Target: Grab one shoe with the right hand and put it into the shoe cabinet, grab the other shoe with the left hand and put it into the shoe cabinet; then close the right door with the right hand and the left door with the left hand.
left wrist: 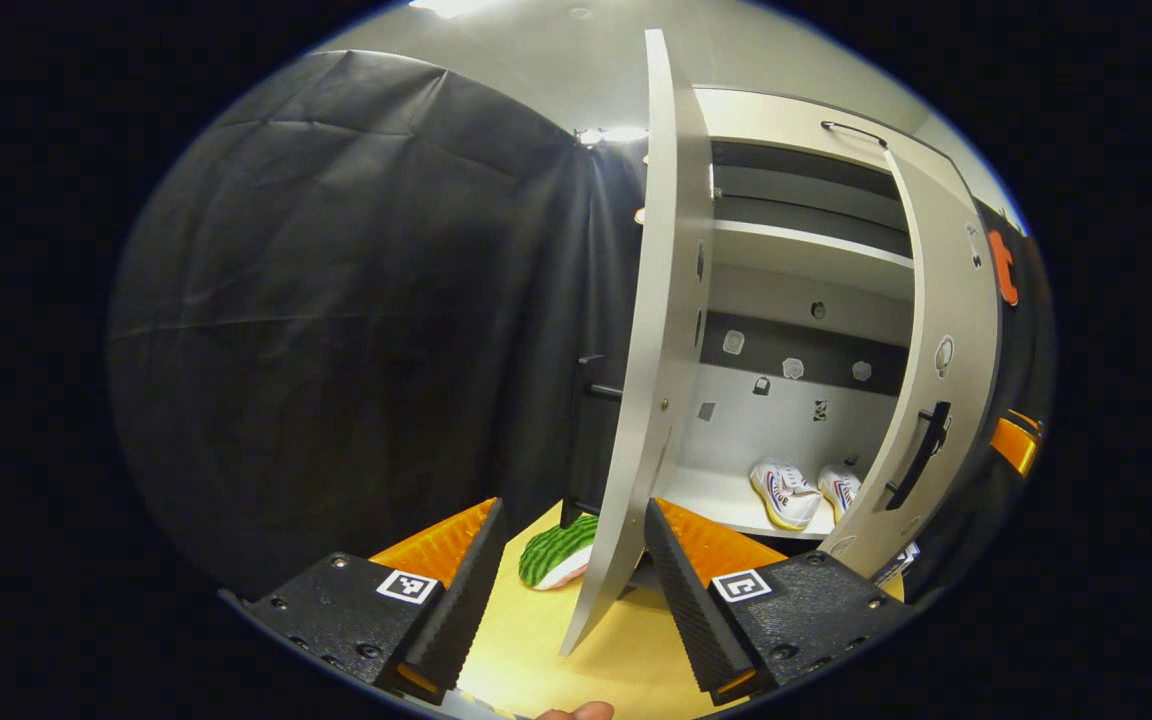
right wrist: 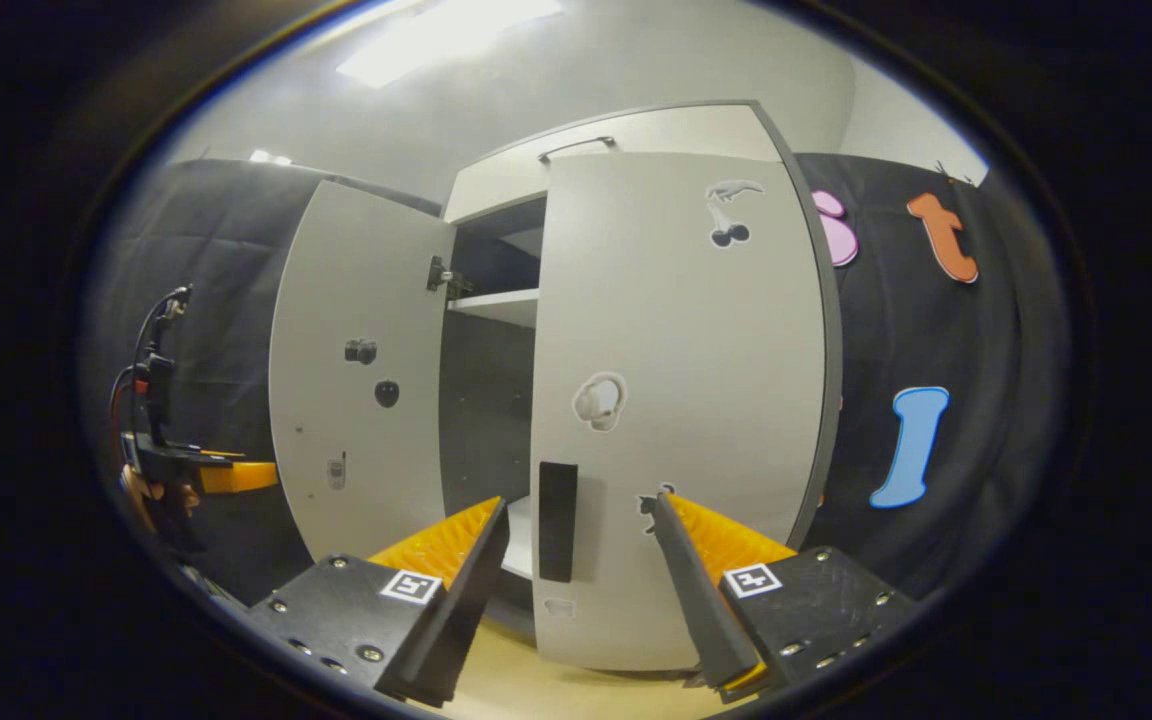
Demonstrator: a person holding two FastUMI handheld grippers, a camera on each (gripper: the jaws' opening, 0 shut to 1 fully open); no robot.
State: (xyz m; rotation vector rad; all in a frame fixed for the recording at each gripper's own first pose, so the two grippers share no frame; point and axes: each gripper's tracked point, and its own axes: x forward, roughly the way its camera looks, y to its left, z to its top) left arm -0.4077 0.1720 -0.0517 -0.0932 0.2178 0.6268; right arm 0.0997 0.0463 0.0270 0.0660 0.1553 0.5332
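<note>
Shoes: two white sneakers with coloured side marks (left wrist: 784, 492) and (left wrist: 841, 488) lie side by side on the bottom shelf of the tall pale-grey shoe cabinet (left wrist: 796, 130); both already inside.
Step in hand: judged as door closing; right door nearly shut, left door wide open.
Right door: flat grey panel with stickers and a black bar handle (right wrist: 557, 520) stands almost square to the right gripper view, a dark gap left at its hinge-free edge.
Right hand-held gripper (right wrist: 576, 545): fingers spread apart, nothing between them, handle sitting in the gap ahead; touching or not, cannot tell.
Left door: grey panel (left wrist: 651, 330) seen edge-on in the left gripper view, swung well out from the cabinet.
Left hand-held gripper (left wrist: 574, 555): fingers spread, empty, the door's lower edge between them but farther off; no pinch seen.
How to do it well: push flat on the right door near the handle until the gap is gone; then bring the left hand-held gripper to the outer face of the left door and swing it in an arc.
Risk: green-and-white striped object (left wrist: 558, 553) on the yellow surface (left wrist: 626, 650) lies behind the left door, should not block closing.
</note>
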